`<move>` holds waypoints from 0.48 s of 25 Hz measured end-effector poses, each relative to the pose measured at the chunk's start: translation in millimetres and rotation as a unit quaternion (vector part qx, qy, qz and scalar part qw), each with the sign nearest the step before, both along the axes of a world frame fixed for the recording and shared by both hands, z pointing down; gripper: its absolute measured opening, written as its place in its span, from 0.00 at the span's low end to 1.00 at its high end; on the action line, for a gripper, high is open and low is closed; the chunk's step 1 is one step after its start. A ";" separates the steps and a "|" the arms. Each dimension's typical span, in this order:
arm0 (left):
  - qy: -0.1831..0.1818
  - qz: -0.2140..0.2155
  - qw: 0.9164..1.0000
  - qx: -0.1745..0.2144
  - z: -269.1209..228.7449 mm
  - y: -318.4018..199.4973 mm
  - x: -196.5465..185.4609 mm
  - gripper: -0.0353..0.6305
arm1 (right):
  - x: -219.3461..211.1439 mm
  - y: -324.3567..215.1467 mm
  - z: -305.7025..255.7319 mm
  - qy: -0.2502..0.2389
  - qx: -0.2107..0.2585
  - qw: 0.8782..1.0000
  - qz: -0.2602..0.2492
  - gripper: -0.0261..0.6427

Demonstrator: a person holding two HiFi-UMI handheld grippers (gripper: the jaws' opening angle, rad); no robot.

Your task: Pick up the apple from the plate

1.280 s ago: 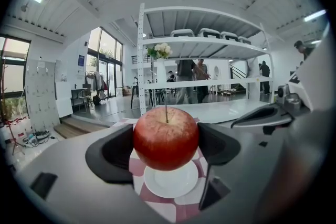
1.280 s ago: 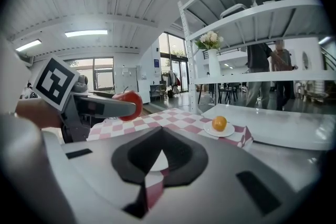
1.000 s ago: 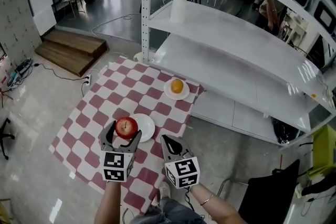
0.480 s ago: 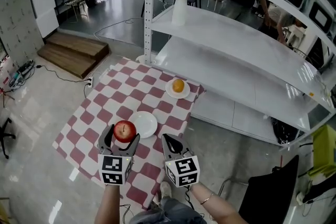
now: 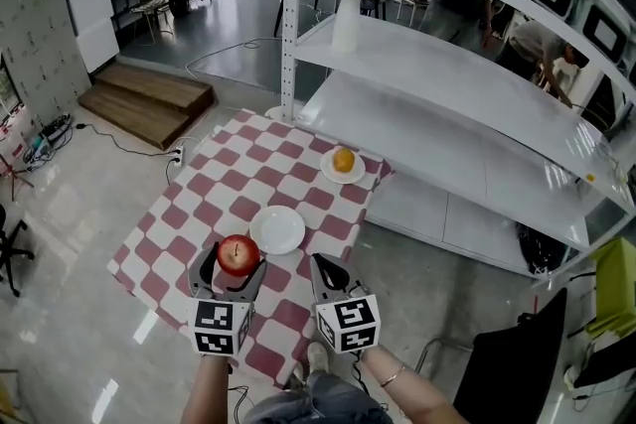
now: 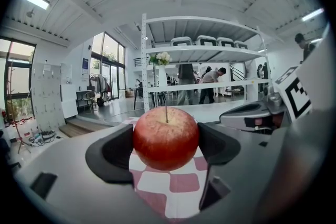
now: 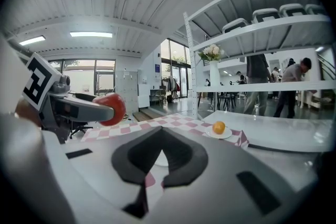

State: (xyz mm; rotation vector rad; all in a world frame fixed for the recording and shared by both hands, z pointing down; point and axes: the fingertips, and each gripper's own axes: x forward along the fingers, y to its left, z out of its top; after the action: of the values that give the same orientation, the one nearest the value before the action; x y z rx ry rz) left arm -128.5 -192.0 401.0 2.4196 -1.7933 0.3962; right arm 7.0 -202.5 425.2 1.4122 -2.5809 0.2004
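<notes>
Two grippers hover on our side of the white plate (image 5: 277, 229). Our left gripper (image 5: 234, 263) clamps the red apple (image 6: 166, 138) between its jaws, clear of the plate, just off its near-left rim. Our right gripper (image 5: 326, 268), near-right of the plate, has its jaws pressed together, empty.

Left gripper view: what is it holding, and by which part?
The left gripper holds the apple by its two opposite sides, stem pointing up. The right gripper holds nothing; its jaws are together.
</notes>
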 end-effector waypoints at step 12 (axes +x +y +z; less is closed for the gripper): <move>0.007 -0.005 1.000 -0.002 2.2 33.4 0.1 0.61 | 1.3 19.6 -4.6 -0.004 0.006 1.000 -0.007 0.05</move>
State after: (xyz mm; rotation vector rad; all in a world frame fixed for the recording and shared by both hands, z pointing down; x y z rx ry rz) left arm -128.4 -158.5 403.3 2.4029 -1.7967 0.3808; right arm 8.3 -182.8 420.6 1.3990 -2.6021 0.1890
